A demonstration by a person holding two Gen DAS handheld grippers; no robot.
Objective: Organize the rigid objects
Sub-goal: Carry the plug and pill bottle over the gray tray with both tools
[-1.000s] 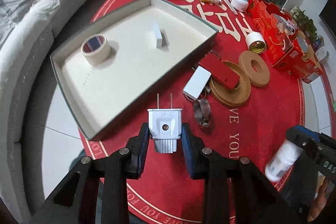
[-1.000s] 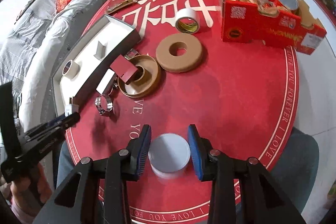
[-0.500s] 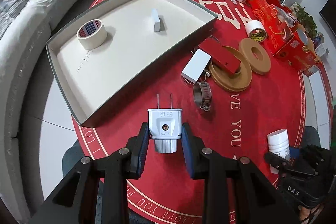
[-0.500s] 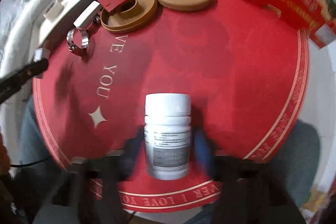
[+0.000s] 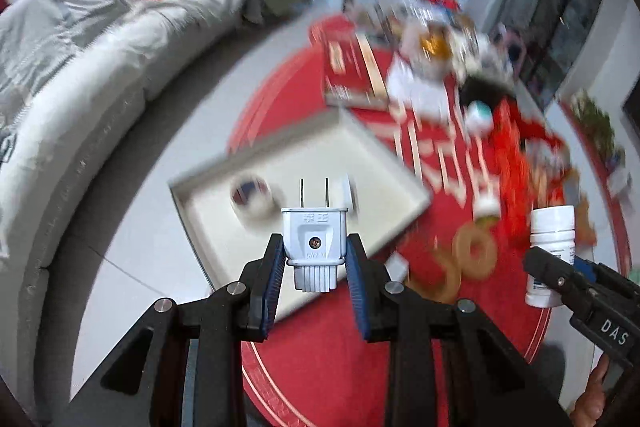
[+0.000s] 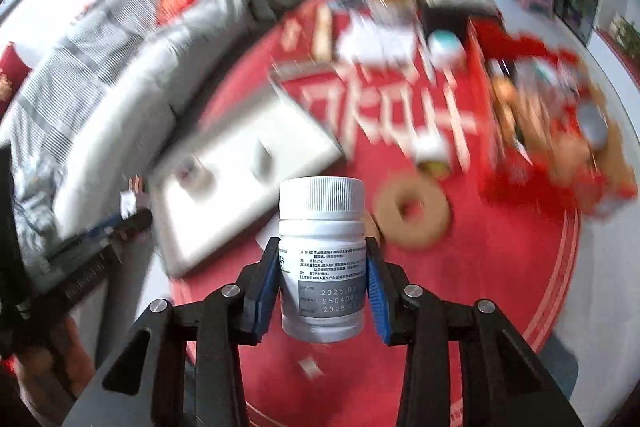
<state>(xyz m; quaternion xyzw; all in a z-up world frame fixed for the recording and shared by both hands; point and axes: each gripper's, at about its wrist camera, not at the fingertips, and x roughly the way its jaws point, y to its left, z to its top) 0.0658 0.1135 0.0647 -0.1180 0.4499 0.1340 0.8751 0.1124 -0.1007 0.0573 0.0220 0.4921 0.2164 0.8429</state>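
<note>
My left gripper [image 5: 314, 259] is shut on a white two-pin plug [image 5: 314, 239], pins pointing forward, held in the air over the near edge of the shallow white tray [image 5: 384, 163]. My right gripper [image 6: 322, 275] is shut on a white pill bottle [image 6: 322, 255], upright, lifted above the red round table [image 6: 480, 259]. The bottle [image 5: 552, 251] and the right gripper also show at the right of the left wrist view. In the tray lie a tape roll [image 5: 250, 195] and a small white block [image 6: 262, 157]. The background is blurred by motion.
Brown rings [image 6: 412, 213] and a small tape roll [image 6: 434, 157] lie right of the tray. A red carton [image 6: 540, 119] of goods stands at the right, with jars and boxes at the table's far side. A grey sofa [image 5: 80, 75] curves along the left.
Both grippers have risen and tilted up from the table. The right gripper has lifted the pill bottle off the red cloth. The left still holds the plug, now over the tray's near edge.
</note>
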